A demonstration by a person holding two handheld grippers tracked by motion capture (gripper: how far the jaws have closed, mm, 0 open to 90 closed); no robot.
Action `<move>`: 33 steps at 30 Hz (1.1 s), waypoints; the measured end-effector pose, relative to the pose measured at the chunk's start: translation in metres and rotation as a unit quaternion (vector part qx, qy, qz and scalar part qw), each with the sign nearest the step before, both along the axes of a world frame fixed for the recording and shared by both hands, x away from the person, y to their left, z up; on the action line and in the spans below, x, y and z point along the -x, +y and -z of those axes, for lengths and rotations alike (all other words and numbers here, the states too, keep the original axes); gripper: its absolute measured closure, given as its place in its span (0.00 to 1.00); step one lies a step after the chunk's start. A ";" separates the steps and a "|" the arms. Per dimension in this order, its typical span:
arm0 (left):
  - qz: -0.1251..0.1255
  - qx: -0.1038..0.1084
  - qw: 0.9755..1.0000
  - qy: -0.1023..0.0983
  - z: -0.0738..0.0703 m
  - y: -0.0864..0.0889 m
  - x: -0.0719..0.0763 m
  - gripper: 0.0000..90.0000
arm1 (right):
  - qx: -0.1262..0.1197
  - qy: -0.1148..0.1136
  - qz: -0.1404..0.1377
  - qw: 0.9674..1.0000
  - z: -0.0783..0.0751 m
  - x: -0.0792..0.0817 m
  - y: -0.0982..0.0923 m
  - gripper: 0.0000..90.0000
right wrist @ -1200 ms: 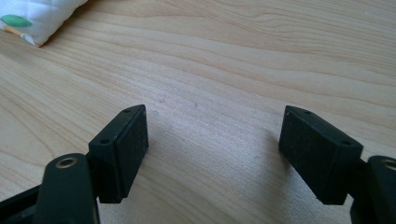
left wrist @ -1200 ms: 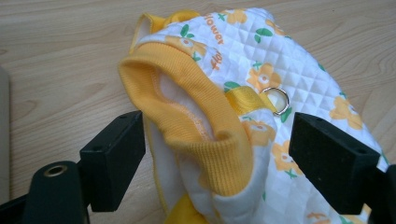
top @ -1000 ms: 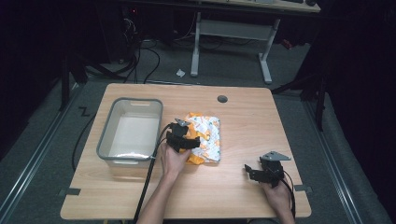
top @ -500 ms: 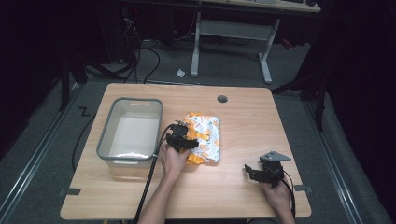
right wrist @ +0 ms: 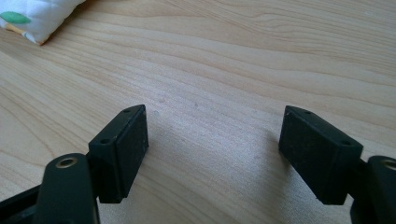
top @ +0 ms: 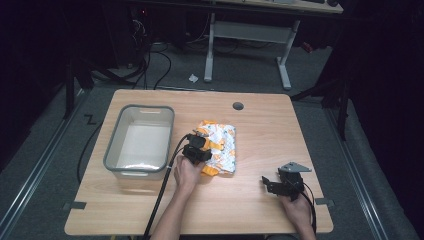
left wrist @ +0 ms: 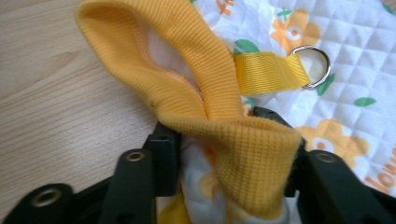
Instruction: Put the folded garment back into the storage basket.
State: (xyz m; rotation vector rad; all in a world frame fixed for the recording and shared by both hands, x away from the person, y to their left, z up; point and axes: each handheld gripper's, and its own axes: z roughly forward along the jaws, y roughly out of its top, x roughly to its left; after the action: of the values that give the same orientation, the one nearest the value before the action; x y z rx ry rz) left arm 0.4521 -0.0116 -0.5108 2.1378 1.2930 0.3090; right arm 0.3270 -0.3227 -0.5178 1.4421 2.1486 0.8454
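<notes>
Quilted garment (left wrist: 327, 51): white with orange flowers and green leaves; cuff (left wrist: 210, 93) orange. Bin (top: 112, 150): grey. Table (top: 260, 215): light wood grain.

high view overhead, gripper views close, sharing table (top: 250, 200)

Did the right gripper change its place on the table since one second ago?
No. In the high view the right gripper sits by the near right corner of the table, equally far from the cable hole as before.
</notes>
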 end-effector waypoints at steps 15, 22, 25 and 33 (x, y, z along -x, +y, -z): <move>0.025 0.046 0.999 0.004 -0.007 0.005 0.001 0.86 | 0.000 0.000 0.000 1.000 0.000 0.000 0.000 0.27; 0.040 0.063 0.997 -0.004 -0.016 0.005 0.007 0.87 | 0.000 0.000 0.000 1.000 0.000 0.000 0.000 0.27; 0.049 0.069 0.996 -0.012 -0.022 0.005 0.012 0.87 | 0.000 0.000 0.000 1.000 0.000 0.000 0.000 0.27; 0.070 0.081 0.994 -0.030 -0.039 0.010 0.023 0.87 | 0.000 0.000 0.000 1.000 0.000 0.000 0.000 0.27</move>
State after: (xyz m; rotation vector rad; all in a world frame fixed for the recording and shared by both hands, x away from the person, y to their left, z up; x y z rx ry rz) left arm 0.4295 -0.0019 -0.4723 2.0530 1.0905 0.2010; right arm 0.3270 -0.3228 -0.5178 1.4418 2.1488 0.8457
